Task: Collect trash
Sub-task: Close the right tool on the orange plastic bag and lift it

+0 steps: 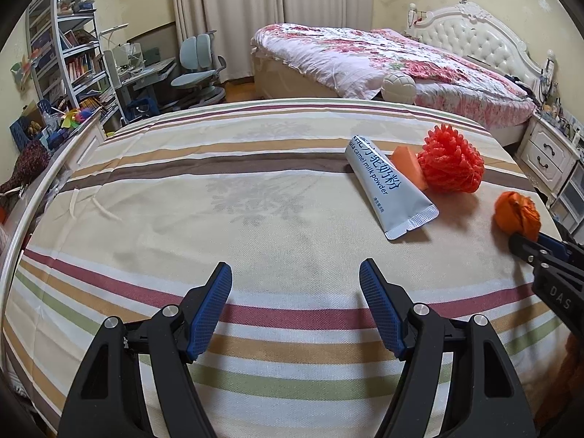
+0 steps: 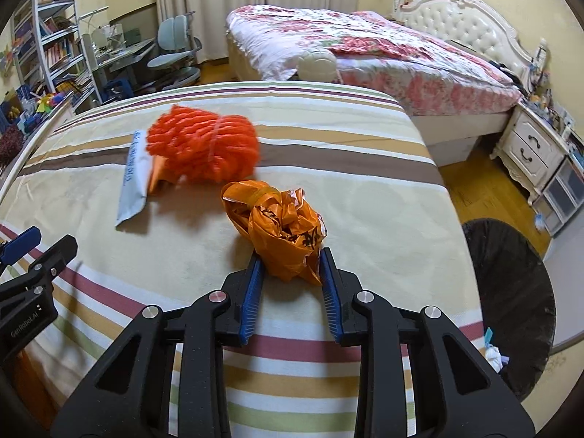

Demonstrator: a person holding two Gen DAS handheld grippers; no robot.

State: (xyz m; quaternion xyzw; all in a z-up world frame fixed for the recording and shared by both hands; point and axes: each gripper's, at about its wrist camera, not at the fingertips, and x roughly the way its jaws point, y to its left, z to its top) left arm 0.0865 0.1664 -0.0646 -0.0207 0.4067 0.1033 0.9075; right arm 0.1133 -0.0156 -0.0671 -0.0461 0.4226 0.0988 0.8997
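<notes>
right gripper [image 2: 292,266] pinches the crumpled orange bag [image 2: 281,226], likely bound for the black bin [image 2: 511,292]; left gripper [image 1: 295,292] waits wide open, empty.

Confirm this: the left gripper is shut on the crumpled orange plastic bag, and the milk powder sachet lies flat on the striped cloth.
Wrong gripper. The right gripper is shut on the crumpled orange plastic bag, as the right wrist view shows; the left gripper is open and holds nothing. The milk powder sachet does lie flat on the striped cloth.

Crumpled orange plastic bag [image 2: 283,230] on the striped cloth, near red mesh ball [image 2: 202,146], orange wedge [image 1: 408,166] and grey sachet [image 1: 388,188].
</notes>
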